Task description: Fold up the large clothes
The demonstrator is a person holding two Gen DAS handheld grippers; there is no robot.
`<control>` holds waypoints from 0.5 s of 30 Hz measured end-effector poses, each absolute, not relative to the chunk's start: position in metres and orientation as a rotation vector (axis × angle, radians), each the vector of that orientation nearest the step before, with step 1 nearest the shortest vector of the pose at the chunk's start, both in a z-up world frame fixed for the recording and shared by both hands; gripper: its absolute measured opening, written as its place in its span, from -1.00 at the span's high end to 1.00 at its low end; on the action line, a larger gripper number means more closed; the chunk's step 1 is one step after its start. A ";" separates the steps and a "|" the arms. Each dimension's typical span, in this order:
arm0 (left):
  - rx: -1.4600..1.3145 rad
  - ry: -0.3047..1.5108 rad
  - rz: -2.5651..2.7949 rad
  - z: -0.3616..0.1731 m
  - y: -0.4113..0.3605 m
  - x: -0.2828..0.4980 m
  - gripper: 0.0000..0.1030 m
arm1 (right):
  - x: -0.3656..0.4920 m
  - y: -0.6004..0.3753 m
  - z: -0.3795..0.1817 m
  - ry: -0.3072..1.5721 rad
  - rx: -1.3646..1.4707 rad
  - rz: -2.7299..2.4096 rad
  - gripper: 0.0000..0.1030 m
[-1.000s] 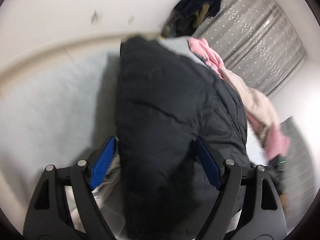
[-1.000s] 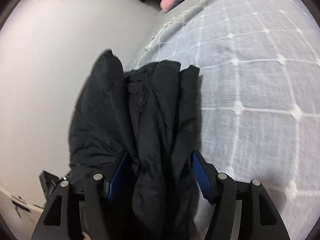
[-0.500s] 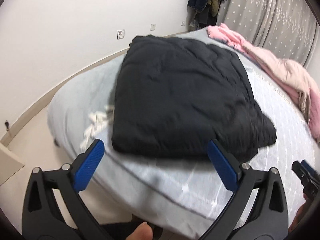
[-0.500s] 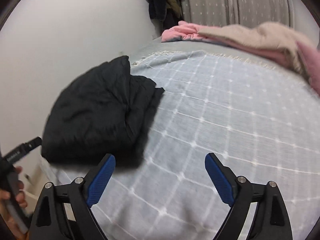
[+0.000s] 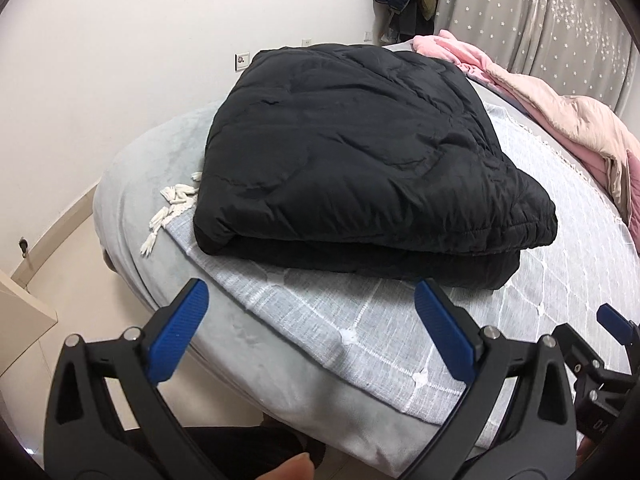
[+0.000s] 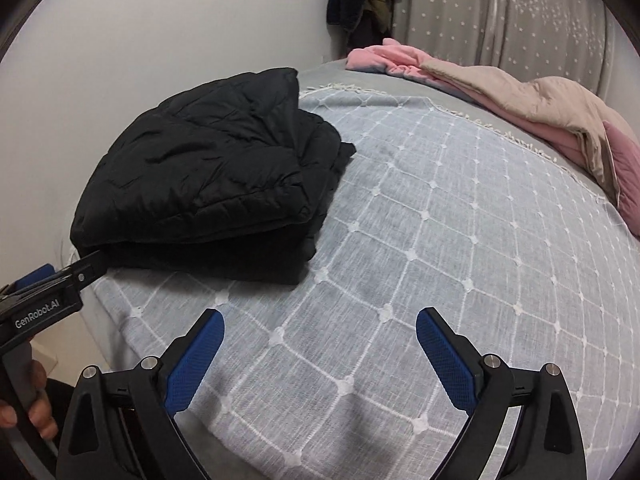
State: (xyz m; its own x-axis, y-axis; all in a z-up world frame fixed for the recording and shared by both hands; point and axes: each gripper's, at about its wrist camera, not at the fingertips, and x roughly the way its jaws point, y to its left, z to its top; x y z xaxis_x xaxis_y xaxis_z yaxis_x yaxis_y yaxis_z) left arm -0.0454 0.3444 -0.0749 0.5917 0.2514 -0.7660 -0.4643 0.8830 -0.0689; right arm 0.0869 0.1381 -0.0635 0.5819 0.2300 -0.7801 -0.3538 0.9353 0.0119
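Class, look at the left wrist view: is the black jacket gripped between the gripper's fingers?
No, the folded black jacket lies on the bed beyond the empty left gripper.

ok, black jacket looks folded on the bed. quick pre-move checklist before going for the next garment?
1. Left hand-held gripper empty, jaws just opened: ok.
2. Right hand-held gripper empty, jaws just opened: ok.
3. Black jacket folded, lying flat on the checked blanket: ok.
4. Jacket fully supported, clear of the bed edge: ok.
5. Free blanket space right of the jacket: ok.
6. Next garment: pink and beige pile lies at the far side, type cannot tell.
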 end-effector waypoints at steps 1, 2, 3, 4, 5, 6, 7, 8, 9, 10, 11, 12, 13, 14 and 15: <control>-0.276 0.844 0.420 -0.076 0.344 -0.045 -0.99 | 0.086 0.139 -0.064 0.888 -0.152 0.347 -0.90; -0.275 0.845 0.419 -0.077 0.344 -0.045 -0.99 | 0.086 0.141 -0.065 0.890 -0.153 0.351 -0.90; -0.274 0.847 0.419 -0.077 0.344 -0.046 -0.99 | 0.086 0.142 -0.066 0.892 -0.154 0.354 -0.90; -0.273 0.848 0.417 -0.078 0.344 -0.045 -0.99 | 0.086 0.143 -0.067 0.895 -0.156 0.357 -0.90; -0.273 0.848 0.416 -0.078 0.344 -0.045 -0.99 | 0.086 0.143 -0.068 0.898 -0.157 0.359 -0.90; -0.272 0.849 0.414 -0.078 0.343 -0.045 -0.99 | 0.086 0.144 -0.068 0.900 -0.158 0.360 -0.90; -0.273 0.849 0.414 -0.078 0.343 -0.046 -0.99 | 0.086 0.144 -0.069 0.902 -0.158 0.361 -0.90; -0.274 0.849 0.413 -0.078 0.343 -0.046 -0.99 | 0.086 0.144 -0.069 0.904 -0.156 0.362 -0.90; -0.275 0.850 0.413 -0.078 0.343 -0.046 -0.99 | 0.086 0.144 -0.069 0.906 -0.153 0.363 -0.90; -0.276 0.850 0.414 -0.078 0.342 -0.047 -0.99 | 0.086 0.144 -0.069 0.908 -0.148 0.365 -0.90; -0.276 0.850 0.414 -0.078 0.342 -0.047 -0.99 | 0.087 0.144 -0.069 0.909 -0.145 0.368 -0.90; -0.275 0.850 0.413 -0.078 0.342 -0.046 -0.98 | 0.087 0.144 -0.069 0.910 -0.142 0.368 -0.90; -0.276 0.851 0.411 -0.078 0.342 -0.046 -0.99 | 0.087 0.144 -0.069 0.912 -0.138 0.369 -0.90; -0.278 0.851 0.411 -0.078 0.342 -0.047 -0.99 | 0.088 0.144 -0.070 0.914 -0.136 0.371 -0.90; -0.277 0.852 0.411 -0.078 0.342 -0.046 -0.99 | 0.088 0.144 -0.070 0.917 -0.134 0.371 -0.90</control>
